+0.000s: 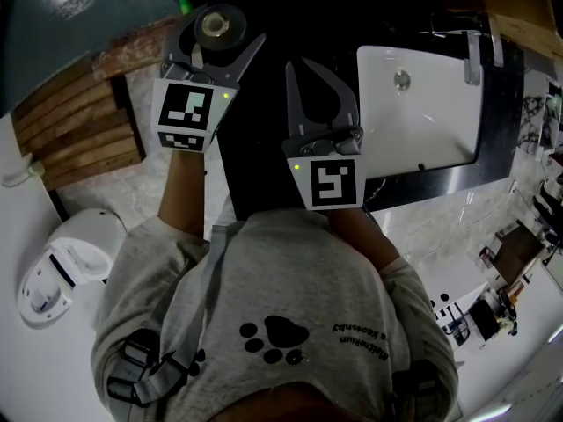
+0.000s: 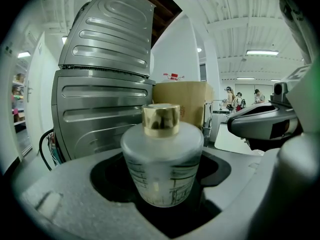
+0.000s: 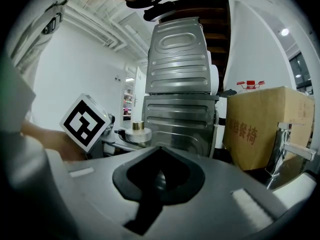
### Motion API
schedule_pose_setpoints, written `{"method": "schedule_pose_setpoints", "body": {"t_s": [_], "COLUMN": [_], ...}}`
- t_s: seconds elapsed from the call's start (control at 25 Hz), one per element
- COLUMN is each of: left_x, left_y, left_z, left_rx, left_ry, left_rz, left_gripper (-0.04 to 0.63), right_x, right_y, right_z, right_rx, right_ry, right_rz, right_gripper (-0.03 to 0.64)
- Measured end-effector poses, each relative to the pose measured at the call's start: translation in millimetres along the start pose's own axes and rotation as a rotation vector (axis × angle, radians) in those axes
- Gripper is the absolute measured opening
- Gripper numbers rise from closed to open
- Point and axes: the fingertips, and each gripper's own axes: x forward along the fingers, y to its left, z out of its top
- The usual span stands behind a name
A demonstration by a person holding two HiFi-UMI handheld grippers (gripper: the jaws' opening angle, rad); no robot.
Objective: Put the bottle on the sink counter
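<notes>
Bottle (image 2: 162,159) upright, cap up — clamped in left hand-held gripper (image 1: 220,33) | right hand-held gripper (image 3: 158,178) jaws together, empty

Head view: dim – black counter (image 1: 497,121) loses detail, white sink basin (image 1: 422,121) glares | Left gripper view: fluorescent ceiling strips (image 2: 262,52) light from overhead, glint on gold bottle cap (image 2: 160,119), nearest foreground soft | Both gripper views: fisheye bending – dark vignetted corners

My left gripper (image 1: 218,32) has its fingers (image 2: 65,204) gripping the frosted white bottle with a gold cap (image 2: 162,164); my right gripper (image 1: 300,65) is closed, empty
</notes>
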Motion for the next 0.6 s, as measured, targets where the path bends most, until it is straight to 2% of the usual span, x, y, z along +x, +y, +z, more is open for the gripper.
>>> {"method": "schedule_pose_setpoints", "body": {"t_s": [0.6], "left_x": [22], "left_y": [6], "left_z": [-33], "left_rx": [0.006], "left_ry": [0.079], "left_rz": [-0.01], "left_gripper": [0.344], "right_x": [9], "right_y": [2], "right_z": [-13], "right_rx": [0.005], "right_ry": [0.032], "right_rz": [0.005], "right_gripper": [0.0]}}
